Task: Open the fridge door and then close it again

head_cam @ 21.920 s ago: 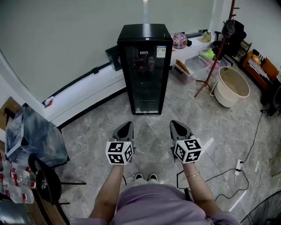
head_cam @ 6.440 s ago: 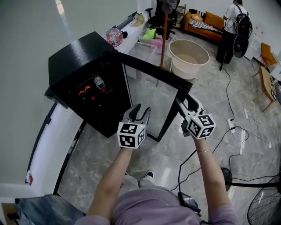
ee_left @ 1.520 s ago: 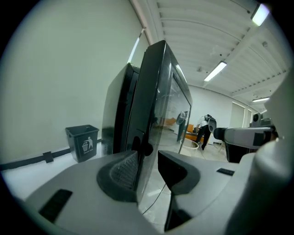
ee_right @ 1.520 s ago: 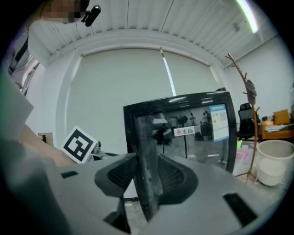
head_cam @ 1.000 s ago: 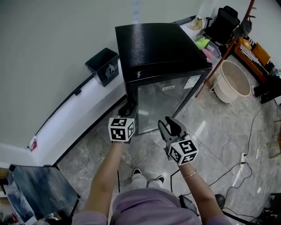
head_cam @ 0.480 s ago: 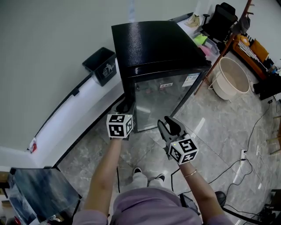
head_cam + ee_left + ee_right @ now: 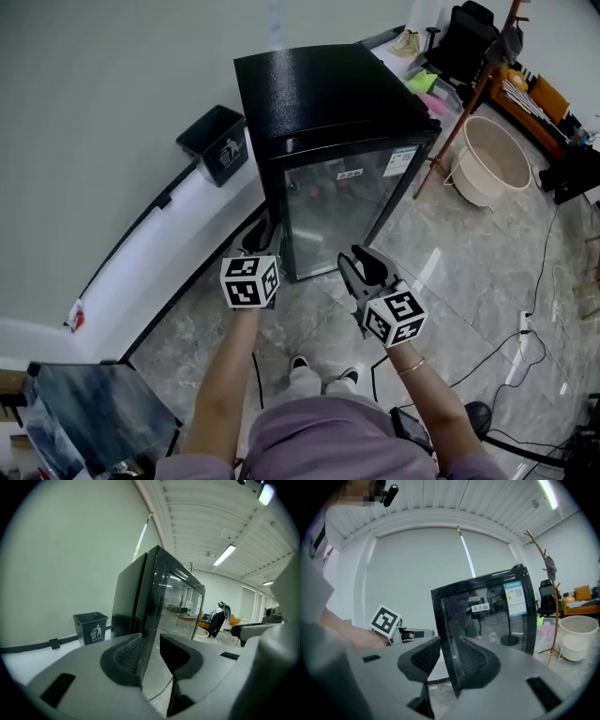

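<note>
Fridge [image 7: 328, 89]: black, upright on the tiled floor [image 7: 450, 281], back to the pale wall.
Fridge door [image 7: 342, 211]: glass-fronted, shut flush with the cabinet; two small labels near its top edge; dim shapes behind the glass, not identifiable.
Left gripper [image 7: 258, 236]: in front of the fridge's lower left front corner, just beside it; contact not discernible from the head view.
Left jaws [image 7: 150, 644]: closing, with a narrow gap; nothing between the pads; fridge's front edge in line with the gap, farther off.
Right gripper [image 7: 361, 262]: in front of the door, lower right, apart from it.
Right jaws [image 7: 450, 651]: narrow gap, empty; fridge corner in line with the gap, beyond it.
Waste bin [image 7: 217, 142]: dark, left of the fridge, against the wall.
Tub [image 7: 492, 159]: cream, round, right of the fridge, beside a coat stand.
</note>
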`<move>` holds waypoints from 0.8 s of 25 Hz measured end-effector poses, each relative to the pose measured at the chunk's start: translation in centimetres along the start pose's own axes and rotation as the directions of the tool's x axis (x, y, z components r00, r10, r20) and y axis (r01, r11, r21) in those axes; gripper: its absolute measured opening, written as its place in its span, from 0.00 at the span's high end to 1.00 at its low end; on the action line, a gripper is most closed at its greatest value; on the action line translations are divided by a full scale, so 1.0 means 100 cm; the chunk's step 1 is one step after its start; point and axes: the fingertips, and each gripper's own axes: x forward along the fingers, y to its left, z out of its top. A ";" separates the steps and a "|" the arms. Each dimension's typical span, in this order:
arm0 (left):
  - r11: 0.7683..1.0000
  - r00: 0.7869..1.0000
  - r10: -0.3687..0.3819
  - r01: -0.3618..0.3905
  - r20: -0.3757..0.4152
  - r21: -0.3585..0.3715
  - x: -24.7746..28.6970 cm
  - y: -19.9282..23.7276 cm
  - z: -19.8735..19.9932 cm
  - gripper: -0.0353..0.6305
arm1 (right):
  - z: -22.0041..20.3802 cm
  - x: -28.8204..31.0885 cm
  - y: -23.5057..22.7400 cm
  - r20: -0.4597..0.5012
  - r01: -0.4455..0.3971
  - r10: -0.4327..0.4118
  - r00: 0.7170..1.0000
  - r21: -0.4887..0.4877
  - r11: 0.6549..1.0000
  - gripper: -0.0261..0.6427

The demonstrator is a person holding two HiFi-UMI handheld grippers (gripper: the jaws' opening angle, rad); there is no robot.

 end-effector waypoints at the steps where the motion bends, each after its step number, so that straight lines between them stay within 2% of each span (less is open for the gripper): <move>1: 1.000 1.000 -0.002 0.002 0.005 -0.001 -0.006 -0.003 -0.001 0.79 | 0.000 -0.002 0.001 0.002 -0.002 0.002 1.000 0.000 1.000 0.77; 8: 1.000 1.000 -0.011 0.011 0.013 0.005 -0.036 -0.028 -0.011 0.82 | 0.002 -0.025 0.007 0.027 0.006 -0.006 1.000 0.015 1.000 0.80; 20: 0.997 0.998 -0.045 0.043 0.033 0.058 -0.073 -0.074 -0.017 0.90 | -0.002 -0.071 -0.004 0.050 0.089 -0.091 0.995 0.033 0.995 0.90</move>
